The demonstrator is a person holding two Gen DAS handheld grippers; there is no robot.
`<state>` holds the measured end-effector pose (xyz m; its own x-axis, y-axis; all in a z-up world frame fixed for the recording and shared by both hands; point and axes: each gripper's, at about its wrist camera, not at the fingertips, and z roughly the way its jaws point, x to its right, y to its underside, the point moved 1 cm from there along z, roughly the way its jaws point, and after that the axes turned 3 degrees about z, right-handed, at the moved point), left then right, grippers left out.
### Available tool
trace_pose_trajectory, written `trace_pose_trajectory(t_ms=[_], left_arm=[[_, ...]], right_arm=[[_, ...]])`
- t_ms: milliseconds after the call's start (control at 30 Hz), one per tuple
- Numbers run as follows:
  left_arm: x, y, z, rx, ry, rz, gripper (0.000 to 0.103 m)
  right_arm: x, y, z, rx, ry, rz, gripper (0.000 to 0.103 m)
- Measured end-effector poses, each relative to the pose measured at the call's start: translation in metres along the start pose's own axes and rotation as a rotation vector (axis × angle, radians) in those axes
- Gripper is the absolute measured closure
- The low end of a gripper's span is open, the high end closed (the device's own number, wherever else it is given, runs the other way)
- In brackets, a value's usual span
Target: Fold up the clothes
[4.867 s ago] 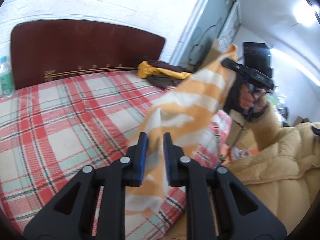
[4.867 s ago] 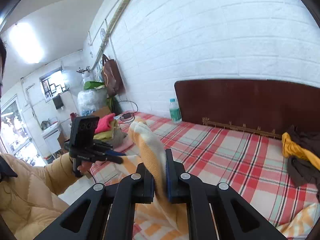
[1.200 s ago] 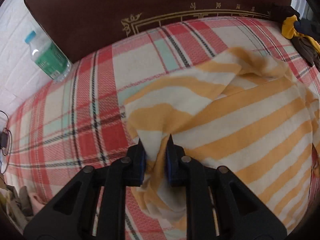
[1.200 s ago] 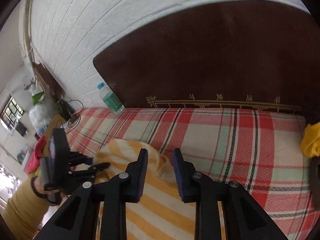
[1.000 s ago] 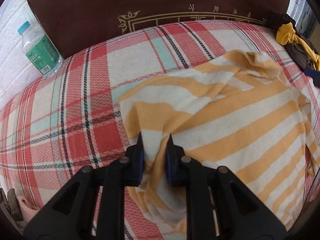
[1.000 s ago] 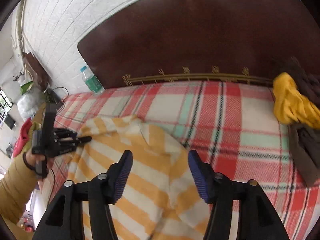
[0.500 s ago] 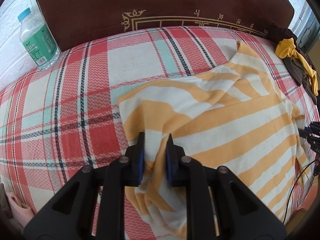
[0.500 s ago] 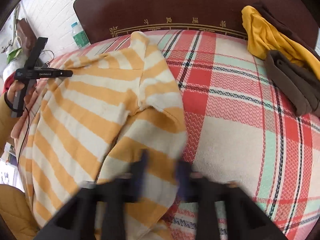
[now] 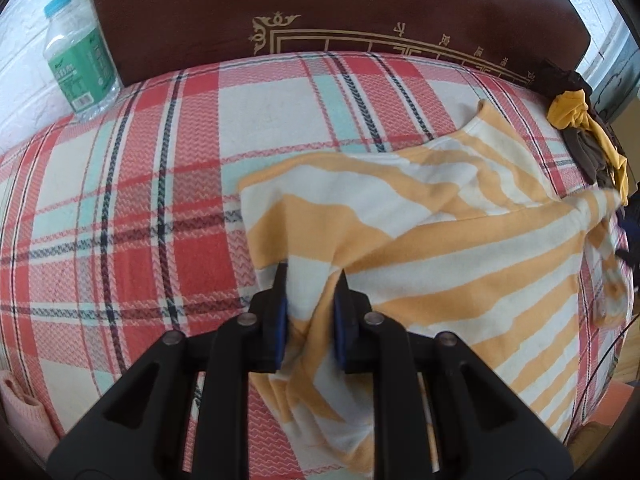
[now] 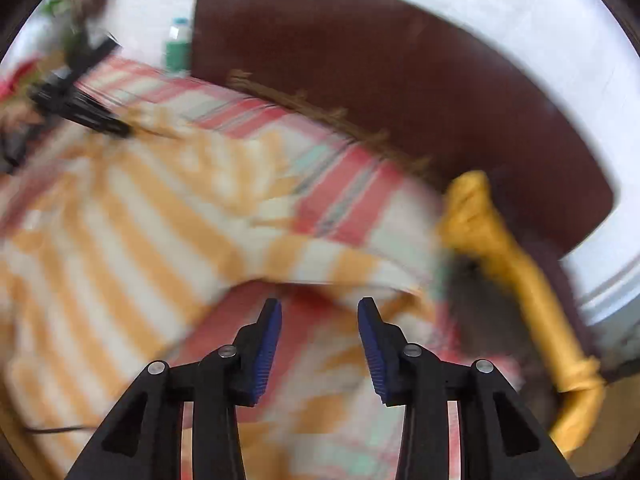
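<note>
One orange-and-white striped shirt [image 9: 460, 240] lies spread on the bed [image 9: 140, 220], which is covered by a red, white and teal checked sheet. The shirt covers the right half of the bed as the left wrist camera sees it, with one sleeve reaching toward the headboard [image 9: 320, 8]. The left gripper [image 9: 310, 280] has a bunched fold of the shirt between its jaws near the shirt's left edge; the jaws are easing apart, yet the blue pads are pressed against the cloth on both sides. The right gripper [image 10: 319, 304] hovers over the bed near the shirt's other side; its jaws are opening and nothing sits between them, only the sheet and a blurred sleeve beyond the tips. The right wrist picture is smeared by motion, so fine detail there cannot be told. One water bottle [image 9: 78, 60] with a green label stands at the far left corner of the bed against the headboard. One pile of yellow and brown clothes [image 9: 588, 132] lies at the far right corner, just beside the shirt's edge
</note>
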<state>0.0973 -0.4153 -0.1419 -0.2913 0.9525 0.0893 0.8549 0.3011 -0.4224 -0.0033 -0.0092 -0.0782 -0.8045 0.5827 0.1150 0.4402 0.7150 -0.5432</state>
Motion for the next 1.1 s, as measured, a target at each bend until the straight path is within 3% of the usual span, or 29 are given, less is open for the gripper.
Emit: trace_pose_trajectory(t_ms=[100, 233, 300, 433, 500, 533, 567, 633, 700, 800, 833, 900, 933, 967, 1033, 1100], left_arm=[[-0.007, 0.007, -0.018, 0.045, 0.022, -0.039, 0.08], [-0.022, 0.023, -0.056, 0.178, 0.122, -0.148, 0.063], [-0.034, 0.03, -0.074, 0.241, 0.181, -0.232, 0.048], [-0.022, 0.031, -0.095, 0.288, 0.184, -0.222, 0.048], [0.001, 0.027, -0.099, 0.278, 0.193, -0.162, 0.048], [0.015, 0.026, -0.101, 0.272, 0.197, -0.127, 0.048], [0.027, 0.024, -0.102, 0.267, 0.206, -0.098, 0.048], [0.056, 0.019, -0.101, 0.248, 0.251, -0.039, 0.048], [0.082, 0.014, -0.098, 0.226, 0.296, 0.004, 0.048], [0.126, 0.008, -0.087, 0.205, 0.332, 0.089, 0.048], [0.14, 0.006, -0.081, 0.193, 0.346, 0.11, 0.048], [0.168, 0.003, -0.07, 0.169, 0.374, 0.153, 0.048], [0.181, 0.001, -0.062, 0.152, 0.388, 0.171, 0.048], [0.191, -0.001, -0.056, 0.136, 0.393, 0.185, 0.048], [0.208, -0.003, -0.045, 0.11, 0.394, 0.21, 0.048], [0.221, -0.005, -0.038, 0.094, 0.372, 0.242, 0.048]], right_arm=[[0.027, 0.022, -0.019, 0.026, -0.088, 0.209, 0.056], [0.062, 0.062, -0.049, 0.09, -0.138, 0.461, 0.025], [0.065, 0.082, -0.044, 0.066, -0.263, 0.545, 0.025], [0.047, 0.095, -0.018, 0.02, -0.38, 0.55, 0.025], [0.038, 0.093, -0.004, -0.006, -0.384, 0.512, 0.039], [0.036, 0.091, 0.003, -0.023, -0.381, 0.499, 0.071], [0.038, 0.088, 0.006, -0.033, -0.378, 0.492, 0.094], [0.05, 0.077, -0.005, -0.023, -0.273, 0.434, 0.094], [0.066, 0.061, -0.031, 0.017, -0.091, 0.349, 0.094], [0.073, 0.043, -0.072, 0.091, 0.407, 0.063, 0.091], [0.072, 0.042, -0.077, 0.081, 0.526, -0.027, 0.086], [0.071, 0.053, -0.068, -0.014, 0.563, -0.122, 0.068], [0.069, 0.063, -0.059, -0.061, 0.558, -0.159, 0.052], [0.065, 0.076, -0.05, -0.121, 0.532, -0.189, 0.043], [0.057, 0.101, -0.034, -0.226, 0.463, -0.223, 0.043], [0.055, 0.113, -0.031, -0.236, 0.38, -0.163, 0.043]])
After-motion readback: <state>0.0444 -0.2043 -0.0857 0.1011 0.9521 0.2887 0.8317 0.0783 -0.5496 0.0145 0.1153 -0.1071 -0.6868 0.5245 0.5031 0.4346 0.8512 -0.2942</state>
